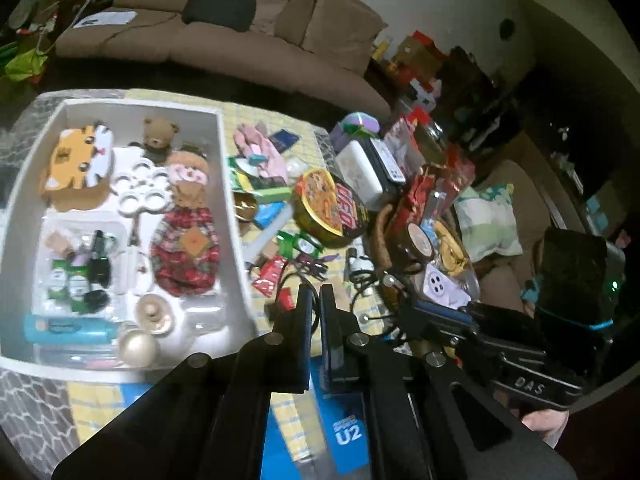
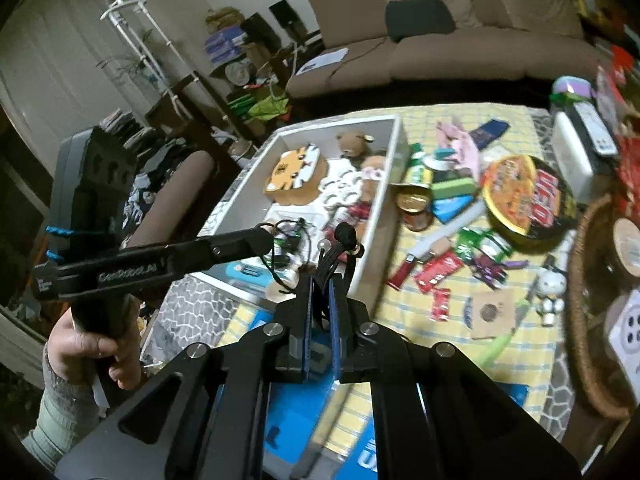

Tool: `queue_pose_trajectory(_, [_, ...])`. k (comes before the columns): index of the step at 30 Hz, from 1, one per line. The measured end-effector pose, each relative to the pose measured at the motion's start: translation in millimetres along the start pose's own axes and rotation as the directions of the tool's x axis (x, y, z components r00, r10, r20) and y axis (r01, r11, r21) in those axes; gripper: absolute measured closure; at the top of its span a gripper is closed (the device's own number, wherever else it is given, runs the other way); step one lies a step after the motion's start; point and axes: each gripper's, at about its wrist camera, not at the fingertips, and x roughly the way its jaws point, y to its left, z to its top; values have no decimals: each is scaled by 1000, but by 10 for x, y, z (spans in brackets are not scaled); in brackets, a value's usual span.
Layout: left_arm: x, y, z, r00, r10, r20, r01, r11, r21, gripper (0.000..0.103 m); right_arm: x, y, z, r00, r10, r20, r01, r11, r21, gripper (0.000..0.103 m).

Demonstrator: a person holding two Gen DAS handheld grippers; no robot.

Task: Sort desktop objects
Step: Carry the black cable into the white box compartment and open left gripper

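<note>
right wrist view: right gripper point(image 2: 320, 284) nearly closed on a bundle of black cable point(image 2: 338, 254), earphone-like as far as blur allows, held above the near corner of the white tray point(image 2: 394, 148). light, limp, prone to dangle and snag; best pinched mid-bundle, as now. left wrist view: left gripper point(image 1: 316, 300) nearly shut, apparently empty, over the yellow checked cloth point(image 1: 280, 120). remaining: instant noodle bowl point(image 2: 528, 200), light but crushable, taken at the rim; small can point(image 2: 414, 200), rigid, smooth, taken across the sides; red sachets point(image 2: 436, 272), flat, slippery, lifted by an edge.
</note>
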Motion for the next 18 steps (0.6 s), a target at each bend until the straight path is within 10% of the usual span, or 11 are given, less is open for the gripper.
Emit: queue_pose_trajectory(18, [-553,1912,42,993,120,13,-116,980,-161,101,2260,1161,457,978,103,-179,-114,992,-51,95])
